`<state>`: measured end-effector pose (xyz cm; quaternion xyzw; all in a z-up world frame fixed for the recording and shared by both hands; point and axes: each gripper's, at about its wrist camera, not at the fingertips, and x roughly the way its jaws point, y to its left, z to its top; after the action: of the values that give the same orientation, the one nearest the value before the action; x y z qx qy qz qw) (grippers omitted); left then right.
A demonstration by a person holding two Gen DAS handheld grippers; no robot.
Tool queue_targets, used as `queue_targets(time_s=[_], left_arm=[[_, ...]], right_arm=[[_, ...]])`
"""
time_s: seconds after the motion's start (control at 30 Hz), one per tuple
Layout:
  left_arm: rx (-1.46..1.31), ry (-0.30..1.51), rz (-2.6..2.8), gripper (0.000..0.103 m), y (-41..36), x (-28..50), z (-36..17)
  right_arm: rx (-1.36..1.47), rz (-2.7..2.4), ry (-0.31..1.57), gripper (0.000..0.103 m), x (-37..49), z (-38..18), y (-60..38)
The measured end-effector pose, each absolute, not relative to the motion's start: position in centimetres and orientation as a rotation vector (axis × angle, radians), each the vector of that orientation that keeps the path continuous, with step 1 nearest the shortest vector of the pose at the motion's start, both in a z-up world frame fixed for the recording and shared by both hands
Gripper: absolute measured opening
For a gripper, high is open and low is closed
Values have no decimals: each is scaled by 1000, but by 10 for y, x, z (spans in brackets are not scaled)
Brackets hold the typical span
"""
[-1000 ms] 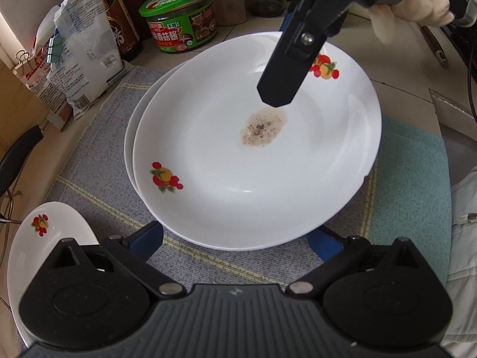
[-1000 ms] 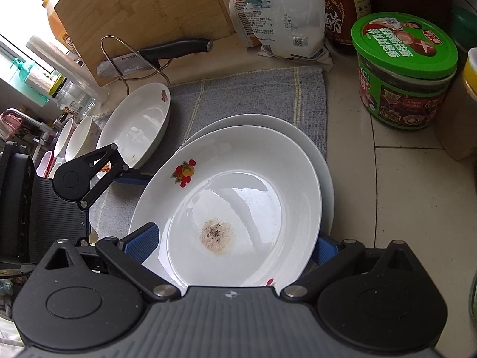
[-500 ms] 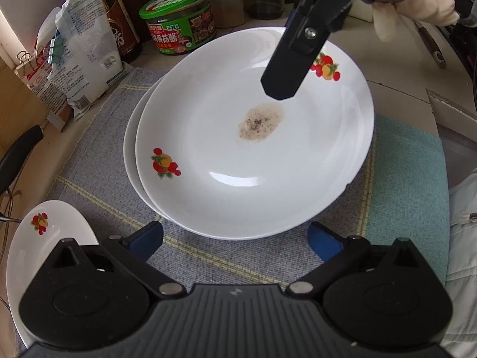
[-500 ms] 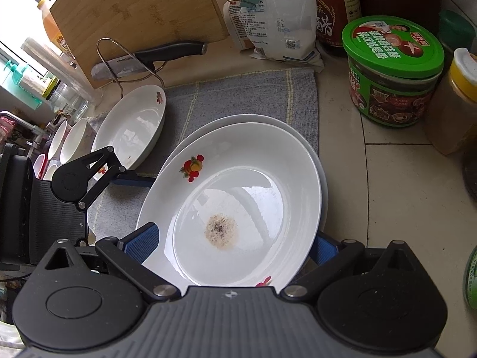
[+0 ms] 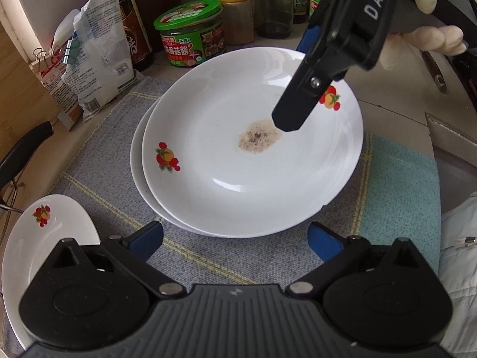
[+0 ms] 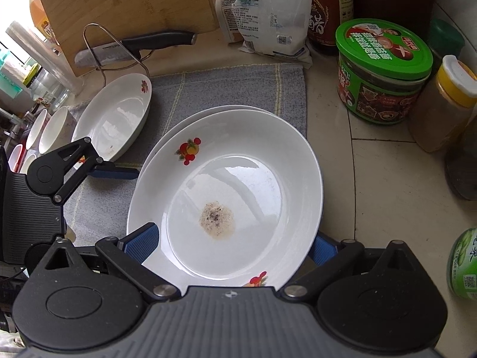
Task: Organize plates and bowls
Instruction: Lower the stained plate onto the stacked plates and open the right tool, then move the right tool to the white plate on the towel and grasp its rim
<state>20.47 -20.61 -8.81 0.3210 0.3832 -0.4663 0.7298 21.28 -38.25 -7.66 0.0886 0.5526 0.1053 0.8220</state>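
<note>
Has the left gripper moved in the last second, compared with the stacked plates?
Yes. The left gripper has drawn back from the top plate; its rim now lies clear of the blue fingertips.

— Where does the light come from?
— Soft daylight, blown out beyond the bamboo cutting board (image 6: 125,12), far left in the right wrist view. It leaves pale glare inside the white fruit-printed plate (image 6: 226,197).
— Sharpness?
— Crisp mid-frame; fisheye bends the edges, corners go dark. Shadows beneath the plate are faint.
</note>
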Motion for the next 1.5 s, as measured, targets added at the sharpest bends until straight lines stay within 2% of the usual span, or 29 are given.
queue_targets(time_s=[0.23,0.57,1.13,1.5], left_arm=[[620,815,-996,102,-197,201,-82],[408,691,-861,102,-149,186,-60],[213,679,-435,102,-16,151,-77],[194,708,-436,102,-4,157,-91]], right_arm=[[120,151,1153,103,210,-79,-376],[-168,51,924,103,192,-61,-334],[-164,51,816,103,170,-60,-214],[-97,82,852,103,159,-63,-179]])
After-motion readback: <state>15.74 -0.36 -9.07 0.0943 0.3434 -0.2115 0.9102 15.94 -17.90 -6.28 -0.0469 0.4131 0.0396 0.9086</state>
